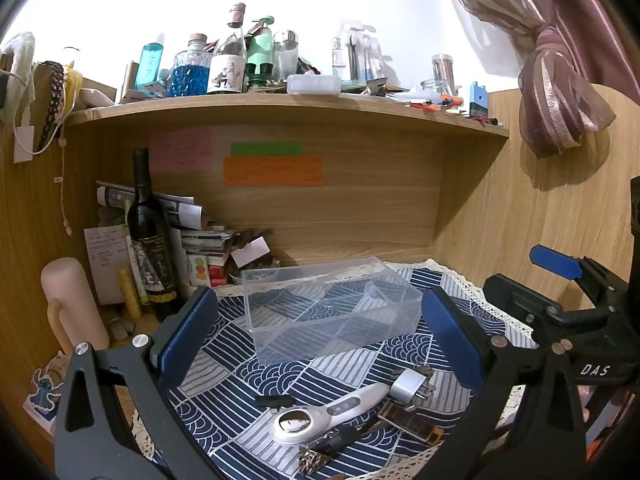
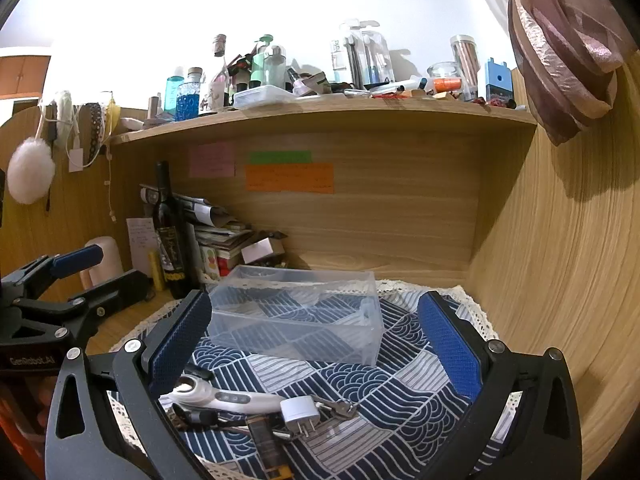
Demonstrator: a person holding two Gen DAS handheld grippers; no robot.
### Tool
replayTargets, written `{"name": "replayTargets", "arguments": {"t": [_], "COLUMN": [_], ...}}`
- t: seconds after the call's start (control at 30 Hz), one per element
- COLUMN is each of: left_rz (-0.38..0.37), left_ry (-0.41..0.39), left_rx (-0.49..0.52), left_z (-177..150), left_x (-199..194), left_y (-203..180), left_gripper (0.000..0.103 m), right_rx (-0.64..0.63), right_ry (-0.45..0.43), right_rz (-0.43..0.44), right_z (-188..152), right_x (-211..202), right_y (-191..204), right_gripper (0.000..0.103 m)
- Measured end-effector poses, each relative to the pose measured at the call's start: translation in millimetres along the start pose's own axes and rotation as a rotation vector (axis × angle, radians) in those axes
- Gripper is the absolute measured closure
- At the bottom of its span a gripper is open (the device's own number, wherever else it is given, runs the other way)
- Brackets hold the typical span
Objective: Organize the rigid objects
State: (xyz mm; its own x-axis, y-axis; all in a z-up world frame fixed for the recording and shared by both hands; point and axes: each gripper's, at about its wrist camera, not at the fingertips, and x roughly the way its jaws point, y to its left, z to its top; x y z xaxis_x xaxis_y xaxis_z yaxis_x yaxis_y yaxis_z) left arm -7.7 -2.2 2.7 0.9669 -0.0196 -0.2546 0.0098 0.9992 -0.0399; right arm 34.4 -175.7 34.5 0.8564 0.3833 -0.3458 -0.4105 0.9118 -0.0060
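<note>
Jaws of both grippers, left [image 1: 320, 344] and right [image 2: 316, 344], stood released over our cluttered cloth [image 1: 248, 376]; plug [image 1: 408, 385], massager [image 1: 320, 412] lay near, awaiting the empty box [image 1: 328, 312].

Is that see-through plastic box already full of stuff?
No, the clear plastic box looks nearly empty, with the patterned cloth visible through its walls.

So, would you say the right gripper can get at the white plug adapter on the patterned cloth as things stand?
Probably yes. The right gripper is open and empty, and the white plug adapter lies uncovered just ahead between its fingers, though keys and a white handheld device touch it.
</note>
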Motion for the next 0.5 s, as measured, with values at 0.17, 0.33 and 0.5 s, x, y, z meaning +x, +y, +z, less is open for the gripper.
{"name": "replayTargets", "arguments": {"t": [0.17, 0.33, 0.5], "left_rz": [-0.005, -0.009, -0.012], "left_ry": [-0.001, -0.004, -0.004], "left_rx": [-0.001, 0.001, 0.002], "left_z": [0.5, 0.5, 0.1], "left_x": [0.1, -0.4, -0.9], "left_y": [-0.1, -1.5, -2.7], "left_gripper": [0.0, 0.0, 0.0], "right_rx": [0.007, 0.029, 0.003], "right_ry": [-0.002, -0.004, -0.001], "right_rz": [0.002, 0.007, 0.001], "right_z": [0.1, -1.3, -0.2], "right_x": [-0.4, -1.2, -1.2], "right_y": [-0.5, -0.2, -0.4], "right_gripper": [0.0, 0.0, 0.0]}}
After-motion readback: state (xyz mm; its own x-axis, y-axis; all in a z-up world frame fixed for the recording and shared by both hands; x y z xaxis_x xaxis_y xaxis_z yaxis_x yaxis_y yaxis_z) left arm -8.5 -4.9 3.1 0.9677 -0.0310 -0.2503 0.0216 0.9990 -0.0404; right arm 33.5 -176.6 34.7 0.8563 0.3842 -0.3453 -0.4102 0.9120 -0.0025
